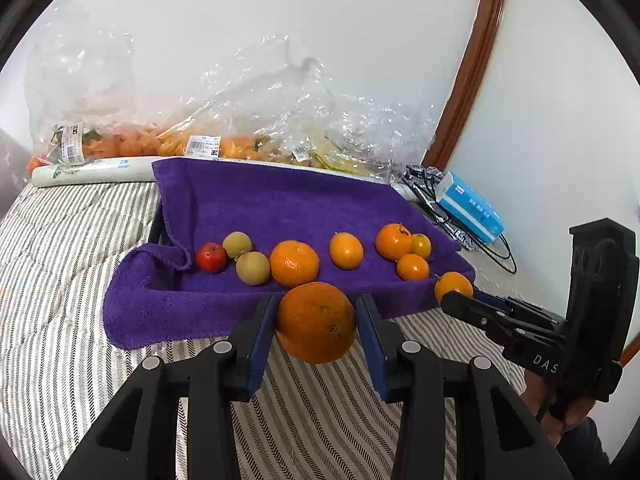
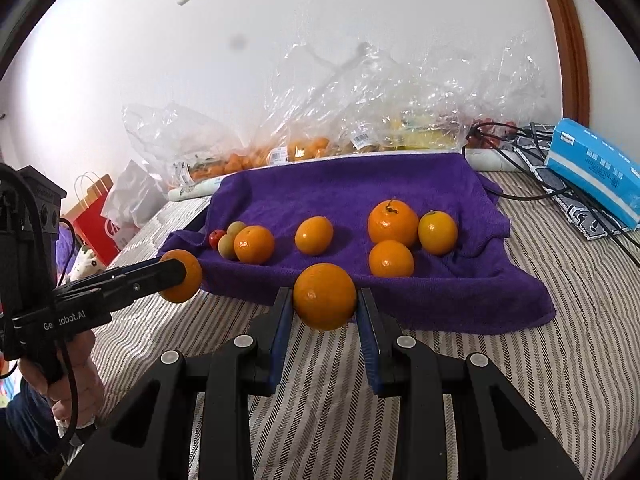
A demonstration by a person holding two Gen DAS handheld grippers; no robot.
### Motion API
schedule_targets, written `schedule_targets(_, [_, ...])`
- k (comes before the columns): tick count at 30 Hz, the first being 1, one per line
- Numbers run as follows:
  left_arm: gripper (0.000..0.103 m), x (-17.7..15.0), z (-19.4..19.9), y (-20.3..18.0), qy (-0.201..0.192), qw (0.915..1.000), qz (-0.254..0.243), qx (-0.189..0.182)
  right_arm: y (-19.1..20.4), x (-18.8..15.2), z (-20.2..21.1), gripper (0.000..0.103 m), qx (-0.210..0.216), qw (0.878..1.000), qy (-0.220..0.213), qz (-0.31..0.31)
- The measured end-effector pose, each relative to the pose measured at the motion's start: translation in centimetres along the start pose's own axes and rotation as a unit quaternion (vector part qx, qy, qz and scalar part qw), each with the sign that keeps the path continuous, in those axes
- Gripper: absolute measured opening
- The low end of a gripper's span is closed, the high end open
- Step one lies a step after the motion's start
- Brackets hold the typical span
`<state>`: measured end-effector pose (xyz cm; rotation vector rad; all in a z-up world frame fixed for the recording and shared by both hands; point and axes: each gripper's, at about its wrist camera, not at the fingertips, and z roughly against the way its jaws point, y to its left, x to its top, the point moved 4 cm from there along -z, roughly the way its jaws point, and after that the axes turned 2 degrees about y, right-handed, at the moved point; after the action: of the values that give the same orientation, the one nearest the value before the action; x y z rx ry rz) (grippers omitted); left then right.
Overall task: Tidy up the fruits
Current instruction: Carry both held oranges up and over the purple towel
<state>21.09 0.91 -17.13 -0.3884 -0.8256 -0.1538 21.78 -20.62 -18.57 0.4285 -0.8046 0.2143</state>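
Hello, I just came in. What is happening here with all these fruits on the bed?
A person is sorting fruit with a claw in each hand. The left claw grips a large orange, and the right claw grips a smaller orange fruit, both near the front edge of the purple towel. Oranges, two greenish fruits and a small red fruit already lie in a loose row on it.

white letters "das" stand on the right claw [image 1: 460, 300]; "robot.ai" stands on the left claw [image 2: 180, 276].

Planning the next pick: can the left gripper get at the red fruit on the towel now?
Probably not yet: the left gripper is shut on a large orange. The red fruit itself lies exposed on the purple towel.
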Motion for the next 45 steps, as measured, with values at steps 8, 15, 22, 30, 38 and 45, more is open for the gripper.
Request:
schedule_targets(8, [0.039, 0.4, 0.8, 0.4, -0.017, 0.9998, 0.010, 0.002, 0.5, 0.1, 1.1, 0.032, 0.006, 1.000, -0.028, 0.006])
schedule_targets(15, [0.039, 0.7, 1.3, 0.7, -0.030, 0.9994, 0.019, 0.004, 0.7, 0.1, 1.2, 0.032, 0.010, 0.999, -0.035, 0.009])
schedule_targets(22, [0.039, 0.8, 1.7, 0.8, -0.036, 0.9991, 0.021, 0.005, 0.8, 0.1, 1.2, 0.032, 0.005, 0.999, -0.034, 0.010])
schedule_targets(30, [0.039, 1.0, 2.2, 0.7, -0.044, 0.9988, 0.023, 0.007, 1.4, 1.0, 2.1, 0.032, 0.012, 0.999, -0.039, 0.012])
schedule_targets(38, [0.039, 1.3, 2.7, 1.2, -0.052, 0.9980, 0.033, 0.014, 2.1, 2.2, 3.0, 0.032, 0.010, 0.999, -0.048, 0.022])
schedule_targets(45, [0.039, 1.6, 3.3, 1.3, -0.064, 0.9971, 0.027, 0.031, 2.4, 3.3, 3.5, 0.032, 0.015, 0.998, -0.052, 0.018])
